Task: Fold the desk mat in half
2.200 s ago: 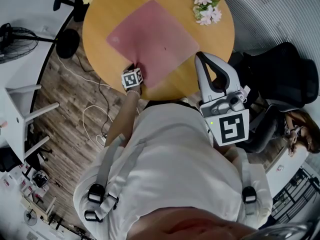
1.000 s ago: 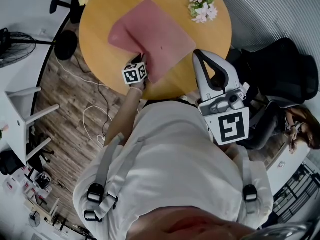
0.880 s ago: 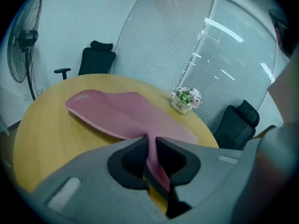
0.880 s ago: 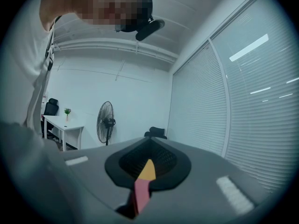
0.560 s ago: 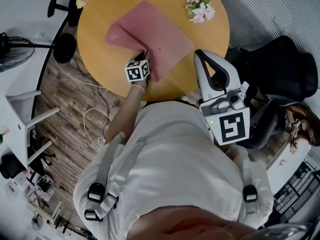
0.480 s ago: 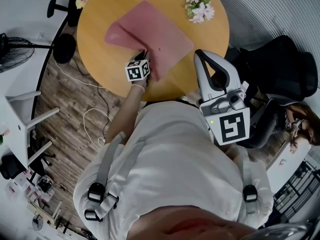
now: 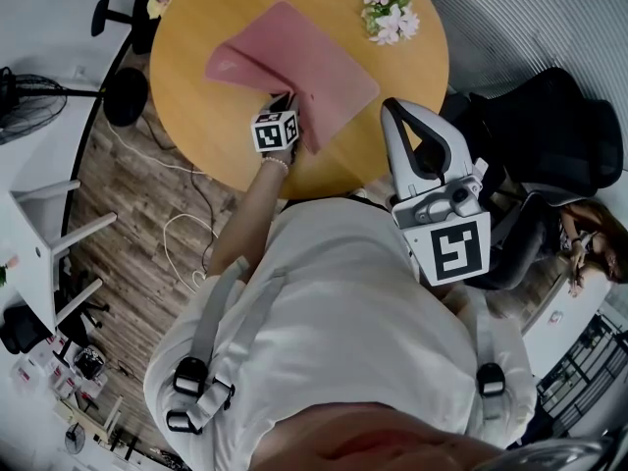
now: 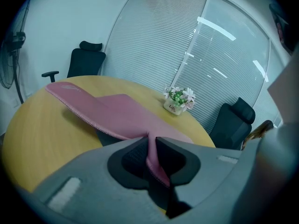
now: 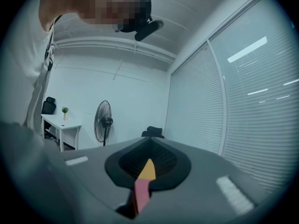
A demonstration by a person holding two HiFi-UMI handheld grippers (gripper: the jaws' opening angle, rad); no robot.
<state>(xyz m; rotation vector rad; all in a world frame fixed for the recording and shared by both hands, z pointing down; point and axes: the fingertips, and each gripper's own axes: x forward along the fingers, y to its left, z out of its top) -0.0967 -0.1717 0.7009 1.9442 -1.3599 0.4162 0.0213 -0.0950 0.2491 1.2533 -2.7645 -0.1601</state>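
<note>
The pink rectangular desk mat lies on the round wooden bench, most of it flat. Its near-left corner is raised off the wood. The left gripper has that corner: in the left gripper view its jaws are clenched on the mat's stitched edge, with the pink sheet pinched upright between the dark pads. From there the lifted part runs away to the left as a curled flap, which casts a shadow on the bench top beneath it. The gripper points down at a slant, and the person's bare forearm reaches out to it from the left side of the white shirt.

A small white pot of white and pink flowers stands at the far right of the bench, apart from the mat. The left gripper view shows it beyond the mat.

The right gripper is held level in front of the person's chest, its tips over the near edge of the bench close to the mat's right corner. Its jaws are drawn together and grasp nothing; only a thin pink and yellow sliver shows in the slit between them. A black office chair stands to the right of the bench.
</note>
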